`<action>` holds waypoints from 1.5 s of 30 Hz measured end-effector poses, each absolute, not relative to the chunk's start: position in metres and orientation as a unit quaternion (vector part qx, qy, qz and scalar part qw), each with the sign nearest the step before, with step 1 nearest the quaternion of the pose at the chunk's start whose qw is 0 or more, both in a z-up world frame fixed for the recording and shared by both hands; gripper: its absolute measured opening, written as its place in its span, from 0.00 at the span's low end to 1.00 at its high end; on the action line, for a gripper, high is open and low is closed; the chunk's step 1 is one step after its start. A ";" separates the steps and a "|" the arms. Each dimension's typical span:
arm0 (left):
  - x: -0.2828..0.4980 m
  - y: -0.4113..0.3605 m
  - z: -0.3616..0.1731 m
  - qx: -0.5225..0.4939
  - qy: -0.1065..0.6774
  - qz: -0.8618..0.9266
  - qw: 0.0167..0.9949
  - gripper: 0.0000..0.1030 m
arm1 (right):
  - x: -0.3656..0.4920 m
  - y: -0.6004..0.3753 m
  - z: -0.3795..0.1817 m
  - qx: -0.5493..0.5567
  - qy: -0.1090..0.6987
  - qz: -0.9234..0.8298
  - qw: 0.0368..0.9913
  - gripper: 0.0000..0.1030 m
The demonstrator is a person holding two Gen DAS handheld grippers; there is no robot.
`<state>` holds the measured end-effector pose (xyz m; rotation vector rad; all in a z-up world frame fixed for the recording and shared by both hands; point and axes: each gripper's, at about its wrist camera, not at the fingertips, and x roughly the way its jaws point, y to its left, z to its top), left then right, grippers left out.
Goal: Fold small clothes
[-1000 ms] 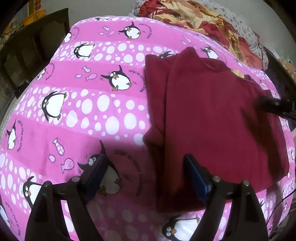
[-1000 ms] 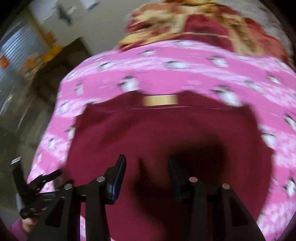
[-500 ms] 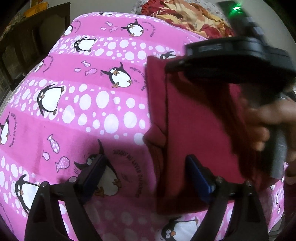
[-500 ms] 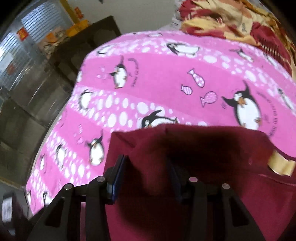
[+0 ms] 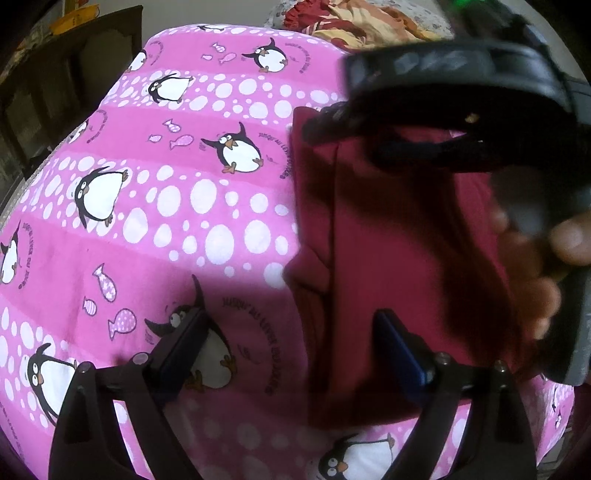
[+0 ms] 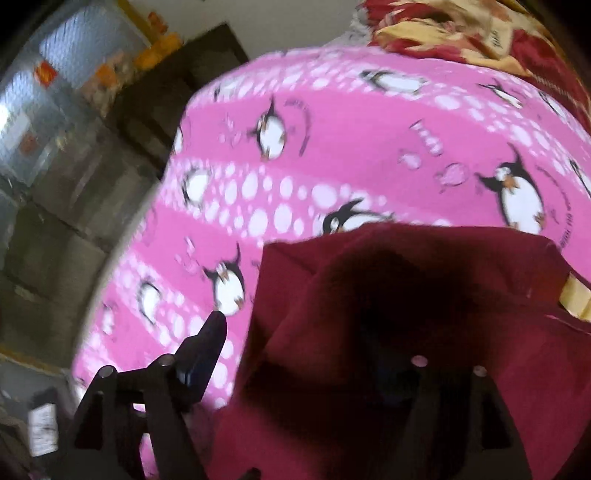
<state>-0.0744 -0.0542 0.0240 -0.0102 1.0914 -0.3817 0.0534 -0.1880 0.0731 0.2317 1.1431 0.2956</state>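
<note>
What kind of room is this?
Probably a bedroom: a pink penguin-print bedsheet, a rumpled floral blanket behind it, and dark wooden furniture by the wall.

Bed with a pink penguin sheet [image 5: 207, 236].
A maroon garment [image 5: 399, 258] lies flat on it; a patterned blanket [image 5: 362, 26] bunches beyond.

- Garment [image 5: 399, 240] is showing solid maroon, with a yellow tag [image 6: 576, 299].
- Bedsheet [image 5: 155, 236] is showing pink bands, white dots, black-and-white penguins, small pink fish.
- Blanket [image 6: 498, 40] behind is showing a red and yellow print.
- Gripper fingers [image 5: 184, 343] are showing black.
</note>
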 end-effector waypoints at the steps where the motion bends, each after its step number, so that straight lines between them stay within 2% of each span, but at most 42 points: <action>1: -0.075 -0.054 0.024 -0.005 0.516 -0.181 0.837 0.89 | 0.054 -0.184 0.073 0.099 0.537 0.137 0.826 0.78; 5: -0.078 -0.053 0.026 -0.004 0.516 -0.182 0.837 0.89 | 0.059 -0.176 0.069 0.086 0.541 0.129 0.826 0.86; 18: -0.078 -0.051 0.027 -0.015 0.516 -0.186 0.836 0.90 | 0.060 -0.167 0.074 0.063 0.554 0.116 0.822 0.87; 22: -0.077 -0.047 0.026 -0.018 0.517 -0.193 0.834 0.90 | 0.067 -0.157 0.065 0.046 0.563 0.110 0.818 0.94; 28: -0.073 -0.043 0.025 -0.033 0.518 -0.190 0.833 0.92 | 0.066 -0.155 0.057 0.039 0.547 0.092 0.831 0.94; 30: -0.072 -0.041 0.026 -0.037 0.518 -0.189 0.833 0.92 | 0.062 -0.155 0.059 0.024 0.540 0.082 0.837 0.87; 31: -0.069 -0.040 0.027 -0.039 0.518 -0.189 0.834 0.92 | 0.060 -0.158 0.061 0.013 0.536 0.072 0.841 0.68; 32: -0.067 -0.039 0.027 -0.041 0.516 -0.190 0.834 0.92 | 0.056 -0.164 0.064 0.021 0.532 0.083 0.843 0.52; 33: -0.065 -0.038 0.028 -0.043 0.514 -0.189 0.836 0.92 | 0.052 -0.173 0.069 0.042 0.528 0.104 0.842 0.42; 34: -0.064 -0.039 0.030 -0.045 0.510 -0.190 0.838 0.92 | 0.048 -0.186 0.074 0.078 0.529 0.127 0.836 0.20; 37: -0.057 -0.047 0.033 -0.053 0.499 -0.207 0.840 0.92 | 0.035 -0.216 0.090 0.143 0.507 0.147 0.837 0.17; 39: -0.053 -0.055 0.033 -0.054 0.499 -0.219 0.837 0.83 | 0.027 -0.229 0.097 0.166 0.498 0.151 0.838 0.17; 40: -0.052 -0.060 0.034 -0.056 0.500 -0.229 0.833 0.67 | 0.025 -0.234 0.100 0.172 0.496 0.152 0.837 0.17; 41: -0.052 -0.065 0.036 -0.061 0.502 -0.246 0.827 0.46 | 0.022 -0.239 0.102 0.176 0.494 0.152 0.838 0.17; 43: -0.057 -0.073 0.042 -0.068 0.502 -0.267 0.820 0.26 | 0.020 -0.249 0.103 0.183 0.494 0.151 0.836 0.17; 45: -0.065 -0.083 0.052 -0.055 0.490 -0.273 0.826 0.20 | 0.017 -0.256 0.102 0.204 0.495 0.155 0.830 0.18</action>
